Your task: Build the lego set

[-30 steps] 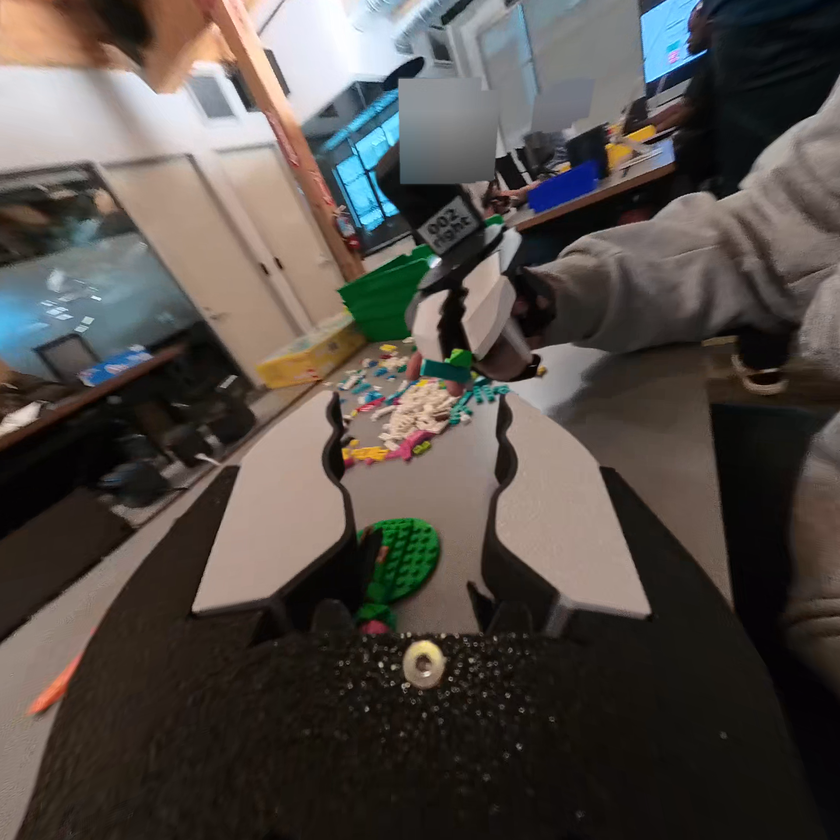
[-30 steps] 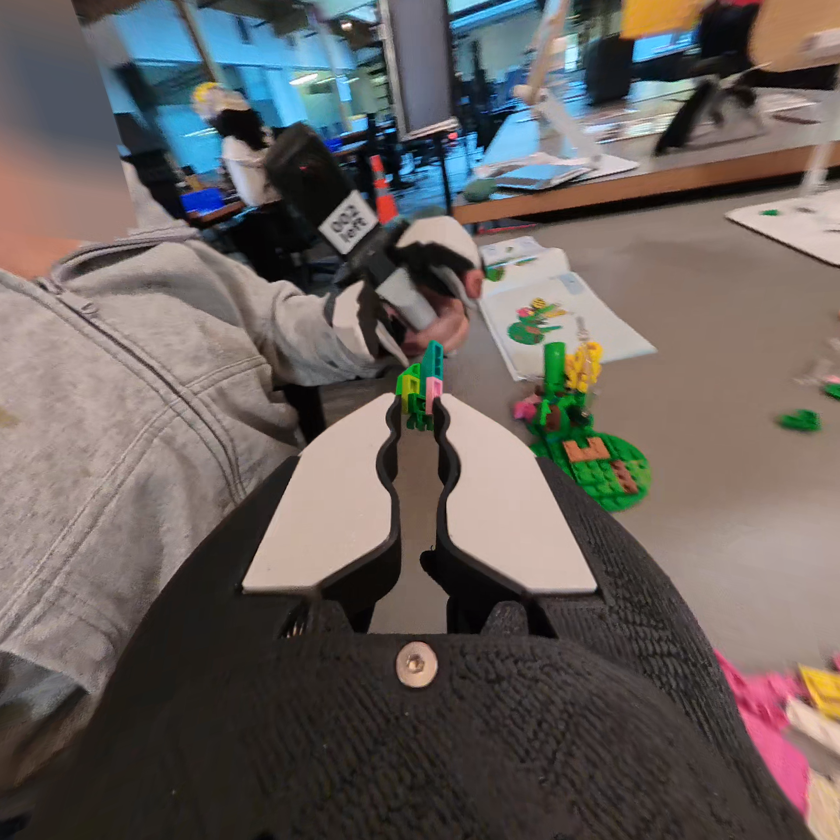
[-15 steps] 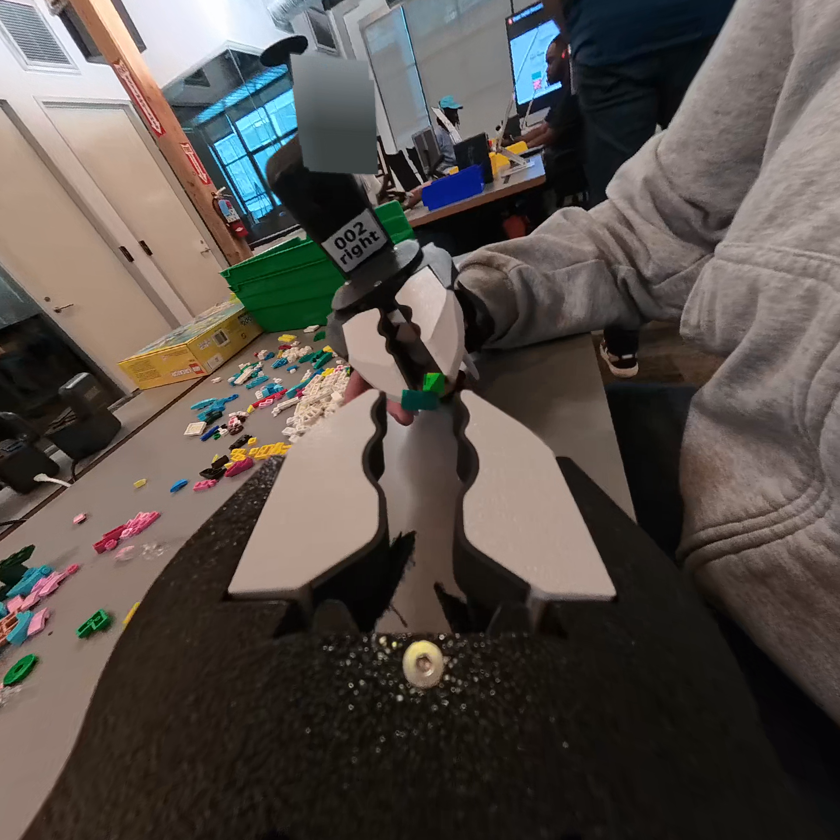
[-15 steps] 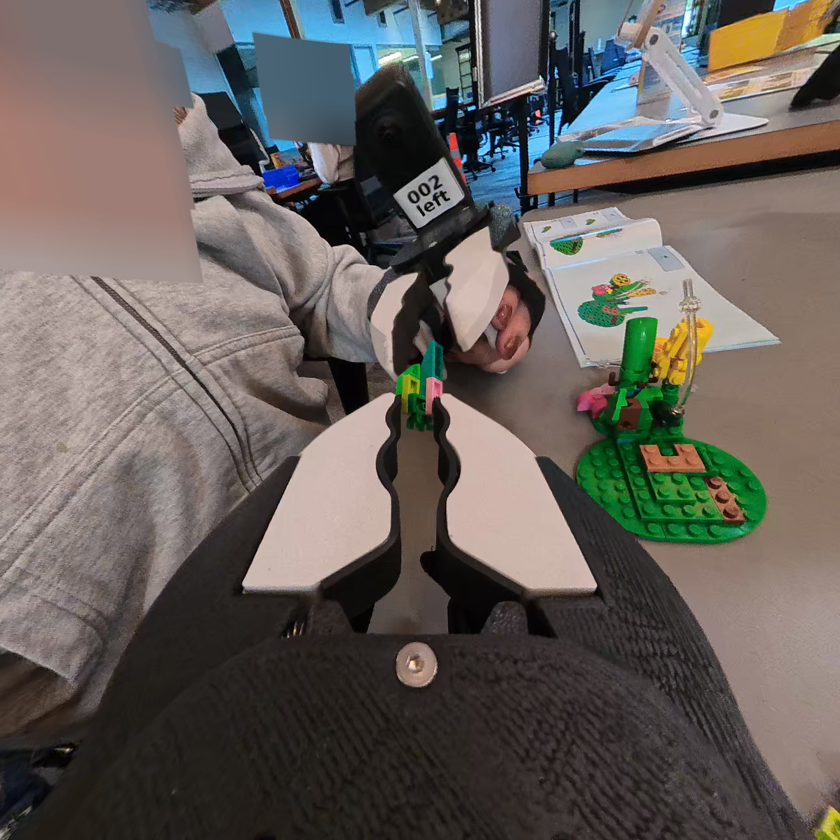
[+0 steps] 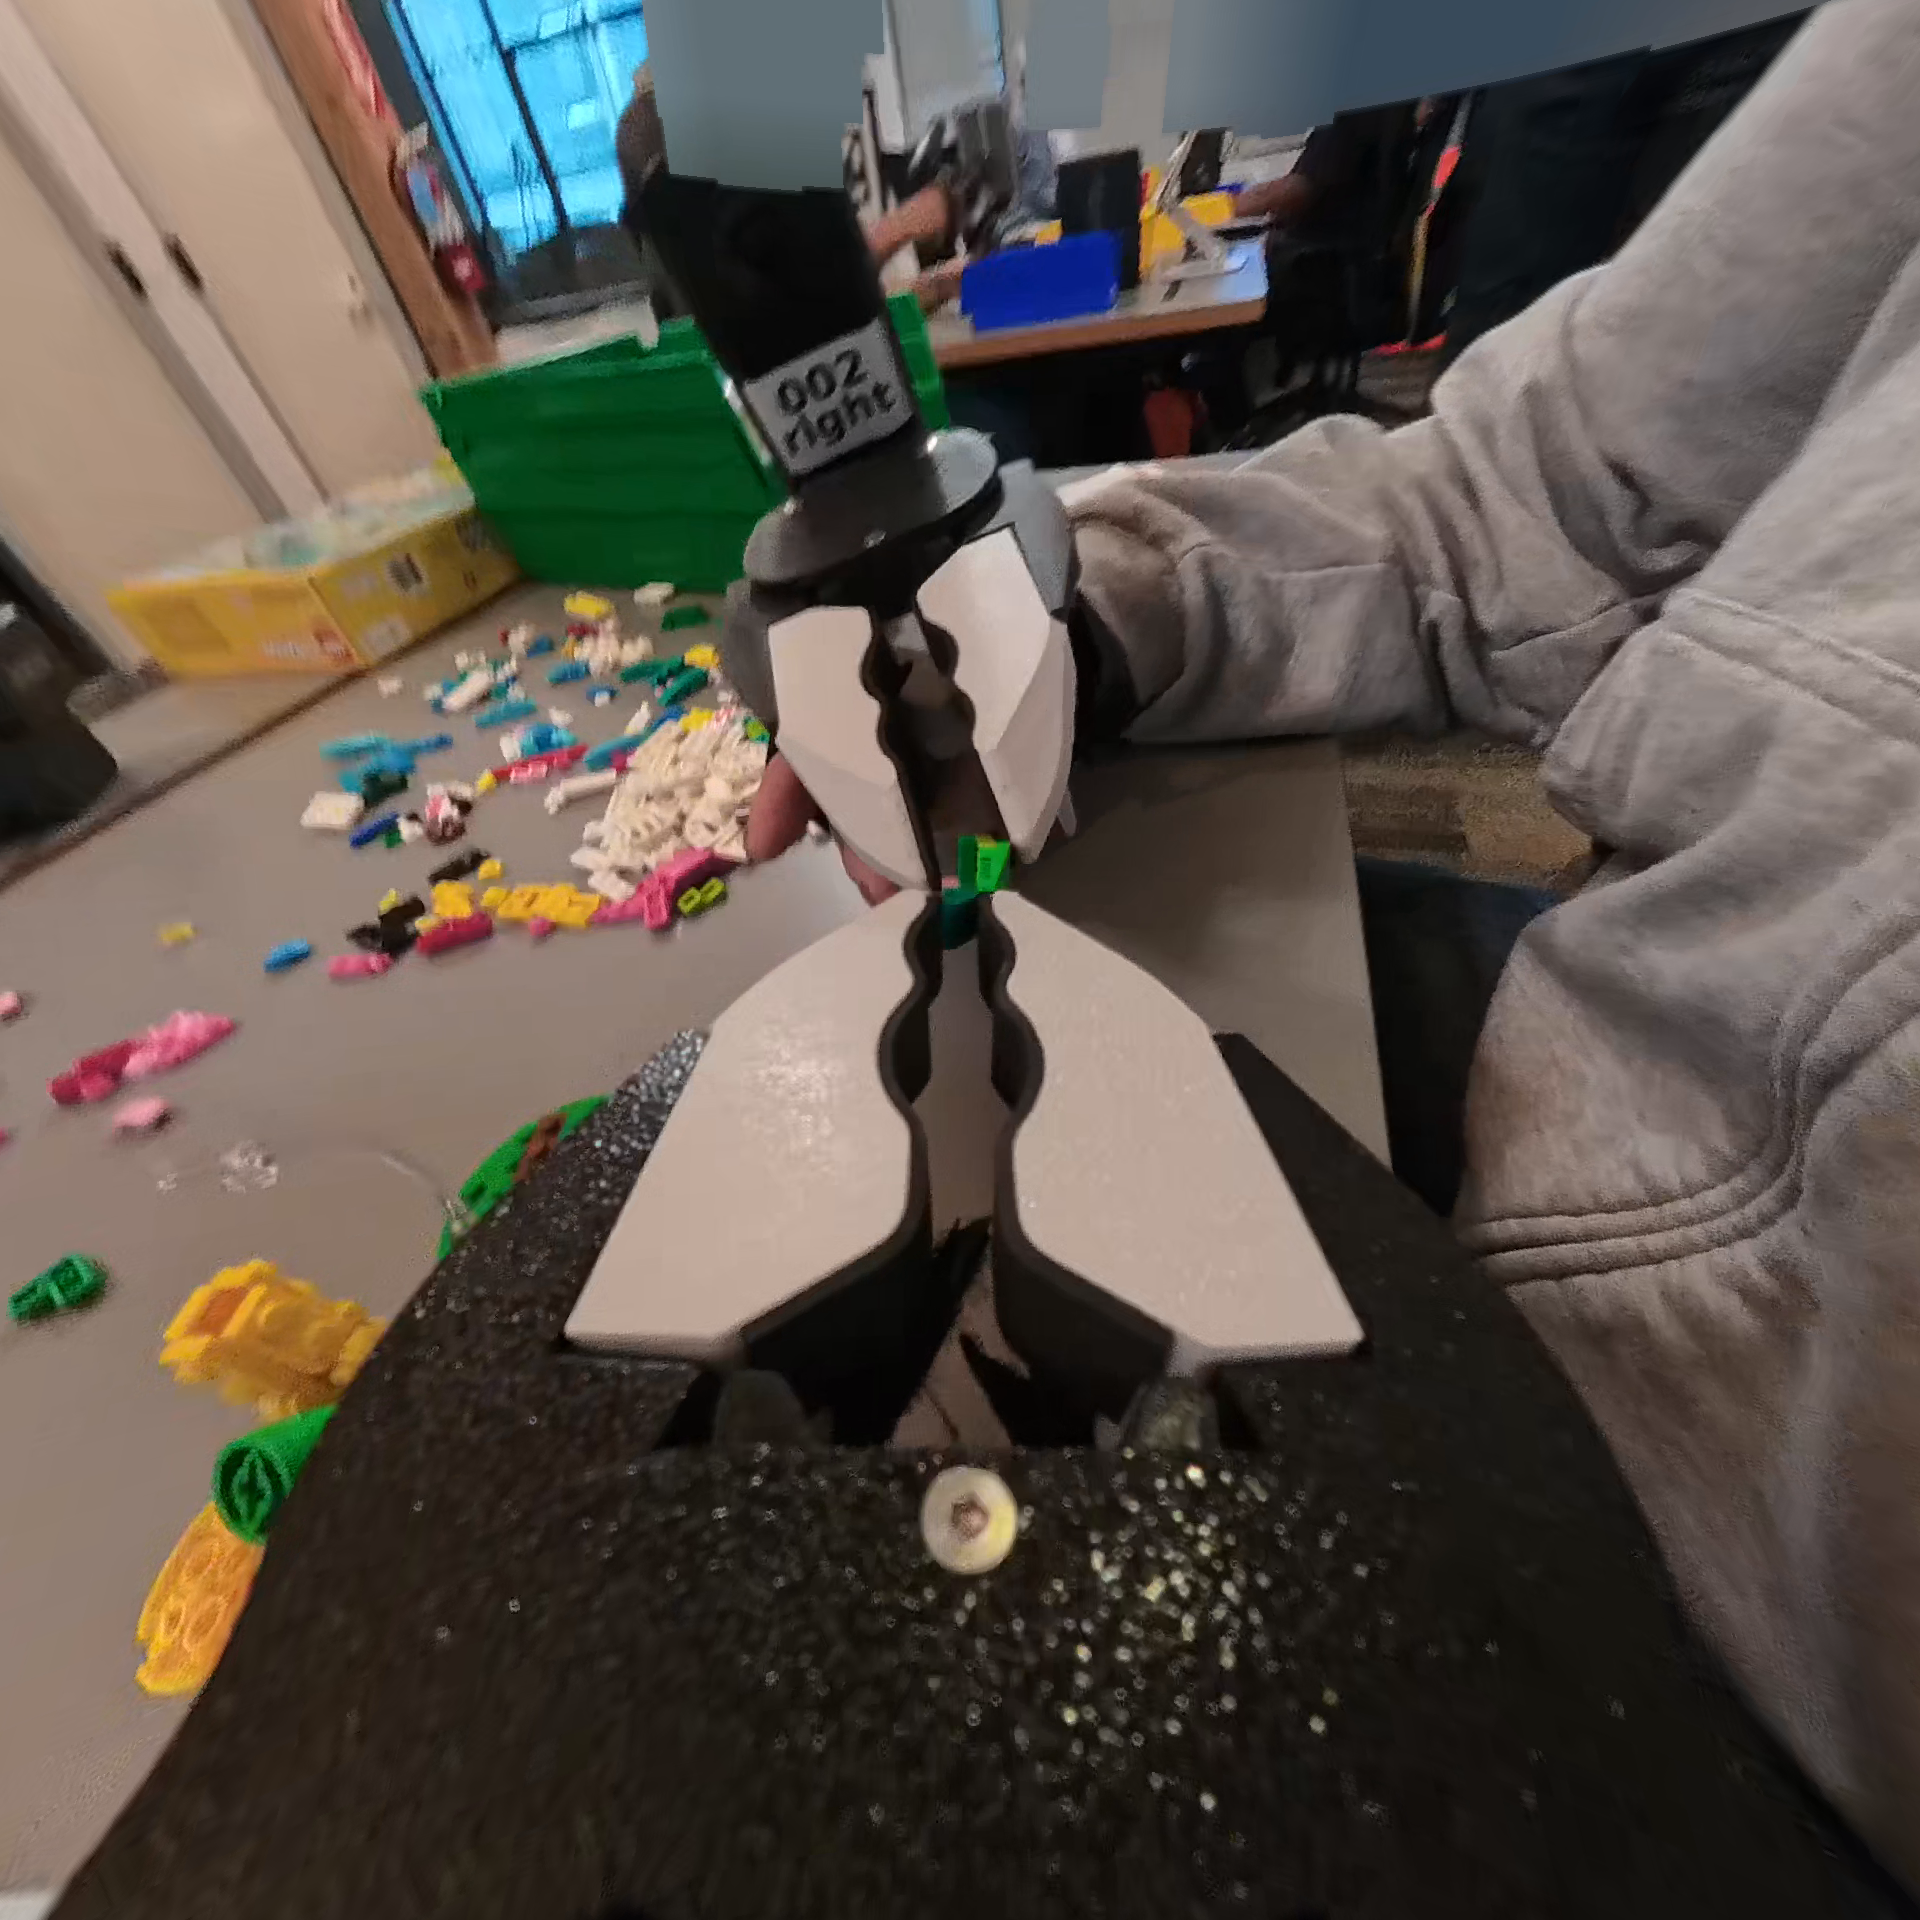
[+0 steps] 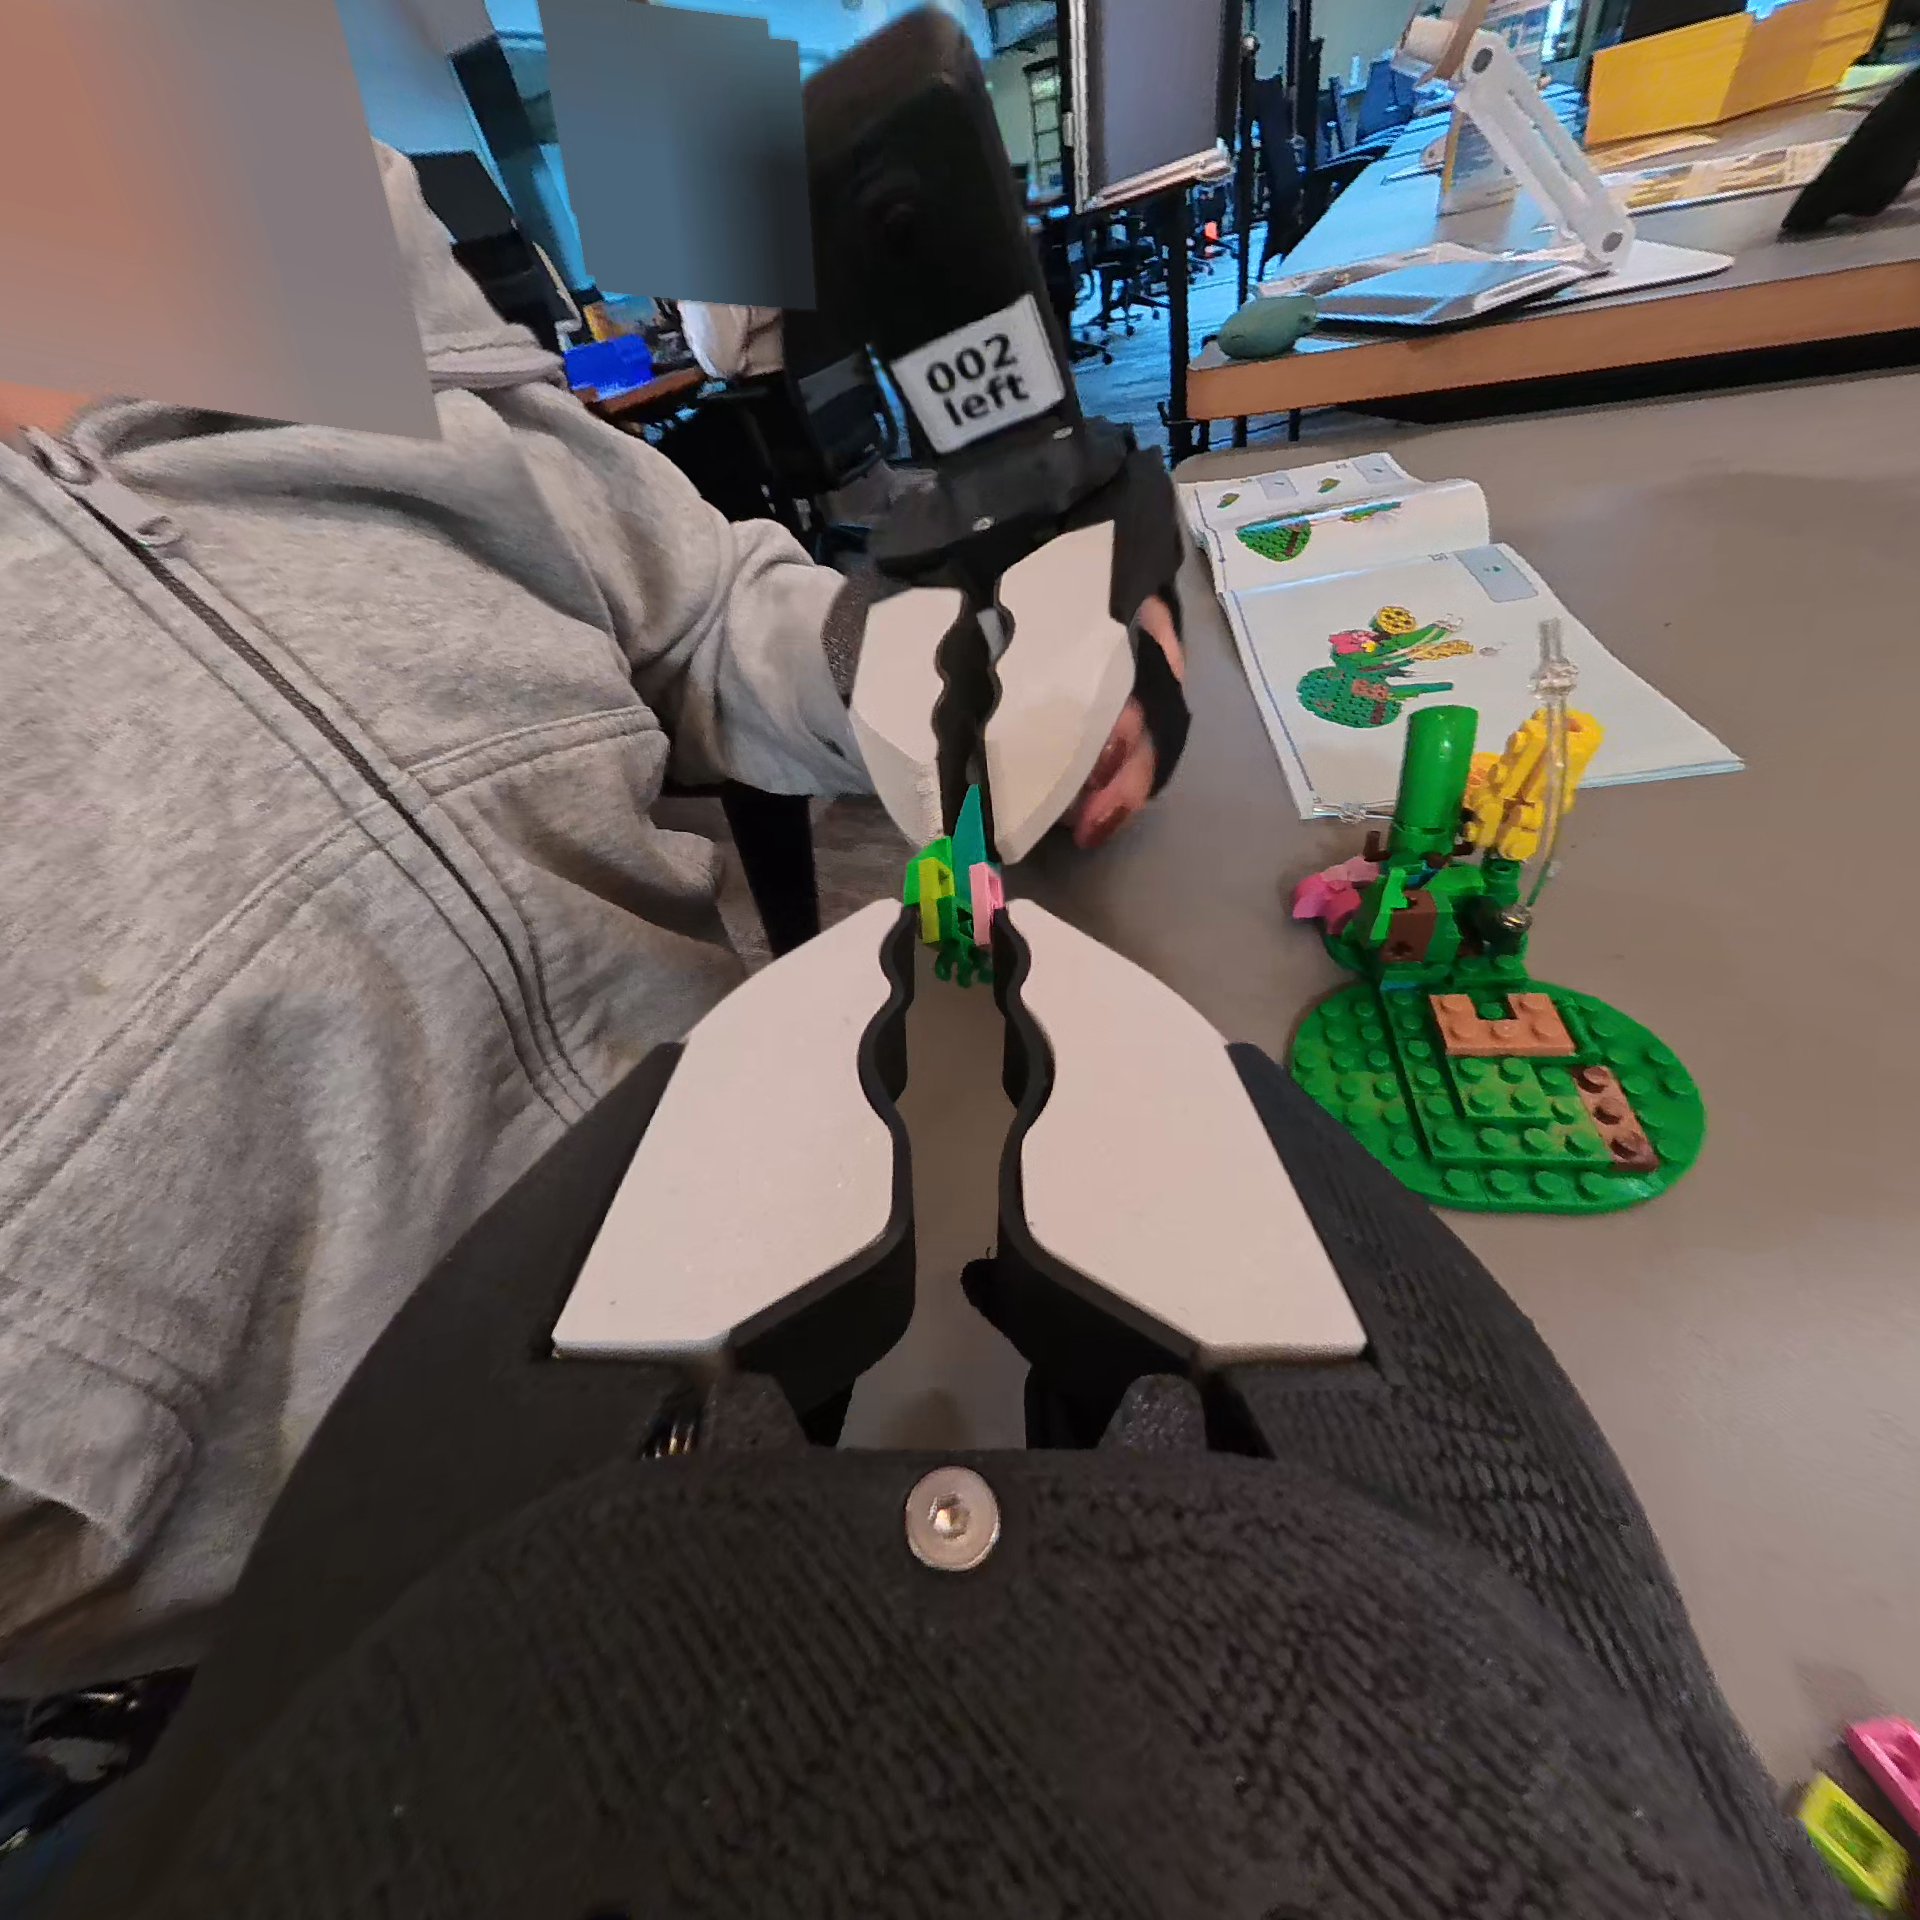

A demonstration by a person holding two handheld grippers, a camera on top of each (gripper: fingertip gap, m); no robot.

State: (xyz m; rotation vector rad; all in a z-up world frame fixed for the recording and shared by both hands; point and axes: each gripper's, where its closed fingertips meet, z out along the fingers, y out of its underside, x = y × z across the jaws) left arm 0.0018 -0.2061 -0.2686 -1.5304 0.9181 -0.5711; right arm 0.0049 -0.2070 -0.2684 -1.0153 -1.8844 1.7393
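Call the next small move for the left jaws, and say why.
Probably press the teal piece down into the small green and pink brick cluster. The left gripper has the teal piece pinched at its tips, the right gripper clamps the cluster, and the two sets of tips meet in mid-air above the table.

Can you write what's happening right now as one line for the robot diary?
right claw: shut on small brick cluster | left claw: shut on cluster's teal piece | green round model: on table, right of claws

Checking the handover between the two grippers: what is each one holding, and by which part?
Right gripper clamps the small brick cluster by its green and pink lower bricks; left gripper pinches its teal tip.
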